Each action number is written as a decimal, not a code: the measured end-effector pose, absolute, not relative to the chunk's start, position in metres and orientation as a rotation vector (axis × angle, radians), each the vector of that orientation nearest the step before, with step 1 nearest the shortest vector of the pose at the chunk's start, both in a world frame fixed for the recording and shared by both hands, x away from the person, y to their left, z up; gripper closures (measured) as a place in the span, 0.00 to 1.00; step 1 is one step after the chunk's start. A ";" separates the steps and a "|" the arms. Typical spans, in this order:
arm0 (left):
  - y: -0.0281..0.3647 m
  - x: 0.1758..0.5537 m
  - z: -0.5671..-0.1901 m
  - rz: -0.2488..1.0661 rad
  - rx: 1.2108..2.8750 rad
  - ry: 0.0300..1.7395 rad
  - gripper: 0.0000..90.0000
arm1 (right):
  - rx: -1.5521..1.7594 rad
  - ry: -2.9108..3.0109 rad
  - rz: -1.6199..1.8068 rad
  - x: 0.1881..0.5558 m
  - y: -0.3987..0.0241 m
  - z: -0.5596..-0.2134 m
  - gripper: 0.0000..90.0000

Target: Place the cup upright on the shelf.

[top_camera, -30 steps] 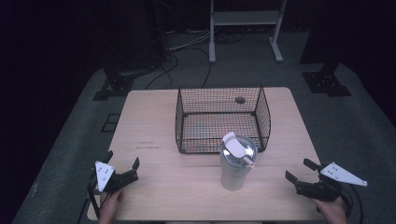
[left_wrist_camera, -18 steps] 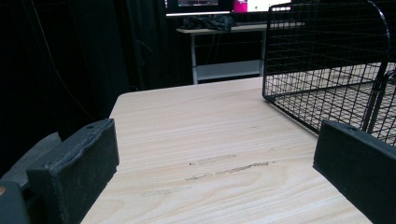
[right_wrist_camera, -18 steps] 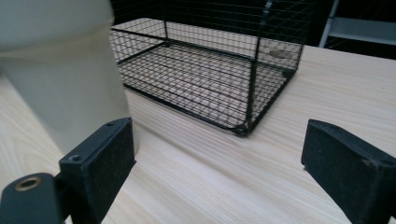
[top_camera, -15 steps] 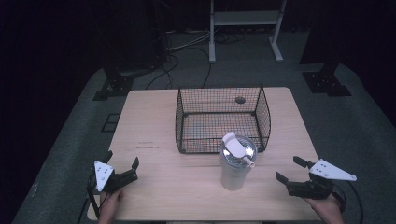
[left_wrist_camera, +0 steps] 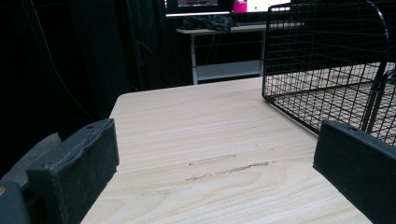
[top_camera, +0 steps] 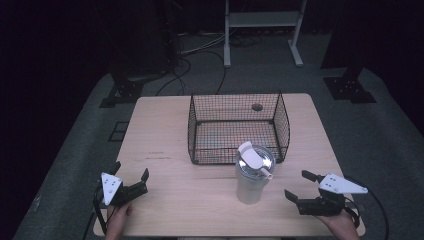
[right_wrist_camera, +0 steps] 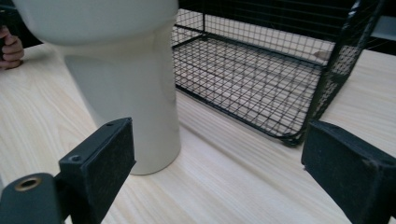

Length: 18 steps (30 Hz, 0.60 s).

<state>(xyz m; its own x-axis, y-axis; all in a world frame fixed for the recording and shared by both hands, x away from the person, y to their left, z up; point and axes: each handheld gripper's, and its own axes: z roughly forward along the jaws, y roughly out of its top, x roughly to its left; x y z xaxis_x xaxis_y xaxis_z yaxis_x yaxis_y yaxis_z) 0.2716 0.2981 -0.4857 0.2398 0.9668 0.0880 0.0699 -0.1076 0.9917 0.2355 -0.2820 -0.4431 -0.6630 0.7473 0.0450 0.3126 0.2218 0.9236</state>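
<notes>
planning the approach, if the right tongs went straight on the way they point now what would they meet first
Most likely the tumbler: it stands just ahead of the open right tongs, though left of centre in the right gripper view, so they might instead pass it and reach the wire basket corner.

The high view looks forward and down from above the near edge of the surface (top_camera: 175, 145), taking in the wire basket (top_camera: 235, 127) whole. The left gripper view sits low, left of the basket (left_wrist_camera: 327, 70), facing its corner. The right gripper view, close and low, faces the tumbler (right_wrist_camera: 121, 84) before the basket (right_wrist_camera: 261, 74); all three share it.
</notes>
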 end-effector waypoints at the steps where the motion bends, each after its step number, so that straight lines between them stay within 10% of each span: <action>1: 0.298 0.272 -0.486 1.058 1.445 1.040 0.00 | 0.977 2.101 1.428 0.235 -0.280 -0.444 0.10; 18: 0.299 0.271 -0.486 1.057 1.444 1.040 0.00 | 0.883 2.175 1.464 0.232 -0.253 -0.442 0.10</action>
